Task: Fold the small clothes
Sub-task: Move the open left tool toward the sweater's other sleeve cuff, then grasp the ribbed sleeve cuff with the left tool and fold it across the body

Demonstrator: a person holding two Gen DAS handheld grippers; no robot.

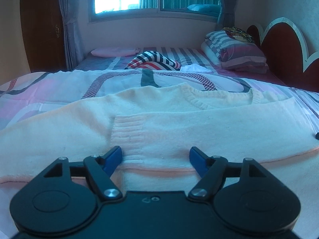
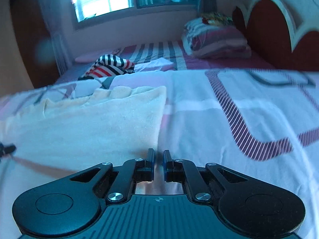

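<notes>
Sweater [image 1: 159, 123] lies crosswise under the wide-open, empty left tool [image 1: 155, 157]; right tool [image 2: 159, 159], nearly shut and empty, sits at its right edge.

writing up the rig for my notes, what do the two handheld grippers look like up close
Both are black plastic. The left gripper has two round discs at the base, scissor-like link arms with silver screws, and blue fingertips. The right gripper has the same discs, links and screws, narrow black fingers with blue inner pads, a ribbed body and a small crosshair mark. No cables, hands or sleeves show.
</notes>
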